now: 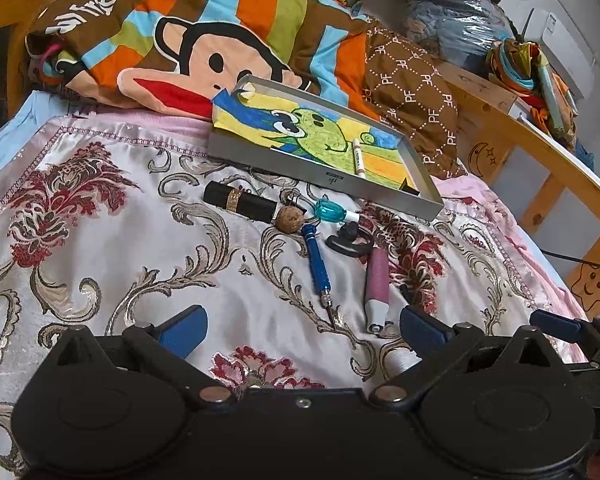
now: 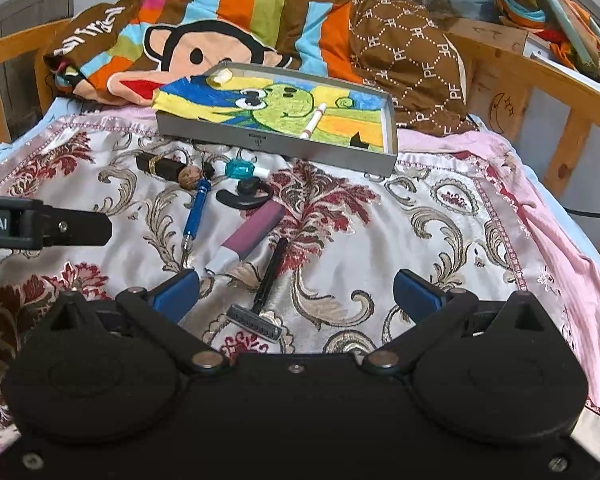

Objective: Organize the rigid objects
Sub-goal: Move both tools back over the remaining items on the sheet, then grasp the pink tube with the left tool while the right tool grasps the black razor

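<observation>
The left gripper (image 1: 302, 330) has its blue fingers (image 1: 186, 330) spread wide apart and holds nothing; it hovers low over the patterned bedspread (image 1: 120, 264). The right gripper (image 2: 296, 294) is likewise spread wide and empty, with its fingers either side of a black-handled razor (image 2: 262, 300) that lies on the bedspread.

Landmark: the grey tray (image 2: 260, 142), which rests on the bedspread against the monkey-print quilt (image 2: 228, 20). A crayon drawing (image 2: 276, 108) lines the tray, and a white marker (image 2: 313, 121) lies on the drawing inside the tray.

All loose items lie on the bedspread on the gripper side of the tray:
- Teal-capped object (image 2: 242, 170): just beside the tray's front wall.
- Black tube with gold band (image 2: 158, 166): near the tray's front left corner.
- Walnut (image 2: 190, 178): touching the end of the black tube.
- Black earpiece (image 2: 244, 194): just beyond the teal-capped object.
- Blue screwdriver (image 2: 194, 216): running from the walnut toward the grippers.
- Pink cylinder (image 2: 248, 238): between the earpiece and the razor.
</observation>
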